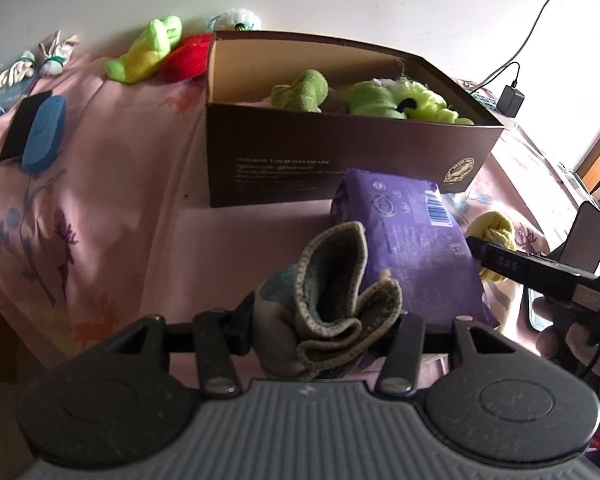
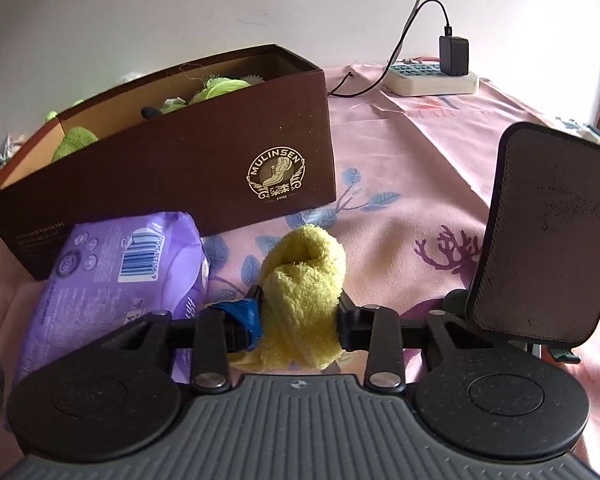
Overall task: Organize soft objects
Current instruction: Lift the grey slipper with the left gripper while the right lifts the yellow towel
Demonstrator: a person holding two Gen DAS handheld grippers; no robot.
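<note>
My left gripper (image 1: 324, 320) is shut on a folded grey-beige cloth (image 1: 336, 288), held above the pink tablecloth in front of the brown shoe box (image 1: 340, 160). My right gripper (image 2: 300, 316) is shut on a rolled yellow towel (image 2: 304, 280), low over the cloth just right of a purple wipes pack (image 2: 108, 276). The box (image 2: 180, 168) holds several green plush toys (image 1: 376, 100). The yellow towel (image 1: 496, 232) and the right gripper body also show at the right of the left wrist view.
A green-yellow plush (image 1: 148, 48), a red plush (image 1: 188, 56) and white bundles (image 1: 40, 60) lie behind and left of the box. A blue case on a black slab (image 1: 40, 132) lies at far left. A power strip with charger (image 2: 436, 76) sits at back right.
</note>
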